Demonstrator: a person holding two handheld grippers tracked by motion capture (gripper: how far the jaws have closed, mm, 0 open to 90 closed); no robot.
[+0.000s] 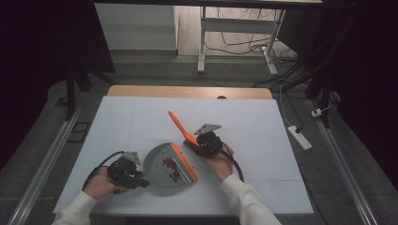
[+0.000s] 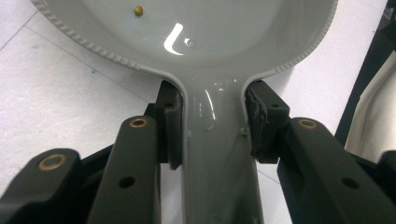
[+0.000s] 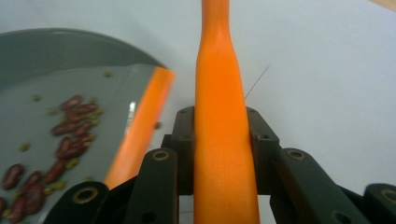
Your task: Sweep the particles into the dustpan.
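Grey glossy plastic is forming the dustpan (image 1: pixel 165 165), a shallow fan-shaped scoop with a ribbed rim and an orange rubber lip (image 1: pixel 184 162) along its straight front edge. It is lying on the white table (image 1: pixel 141 117), near the front edge and left of centre, with dark red kidney beans (image 1: pixel 171 168) and small greenish seeds (image 3: pixel 36 97) scattered inside. The left gripper (image 1: pixel 139 182) is clamping the dustpan's narrow grey handle (image 2: pixel 219 154); in the left gripper view its black pads are pressing on both sides of the handle just below the spot where the handle is widening into the pan. The right gripper (image 1: pixel 193 142) is closing tight on a smooth orange brush handle (image 3: pixel 223 140), which is tapering and rising away from the jaws, slanting up and to the left over the table in the high view. This handle is sitting just beside the dustpan's orange lip, to its right.
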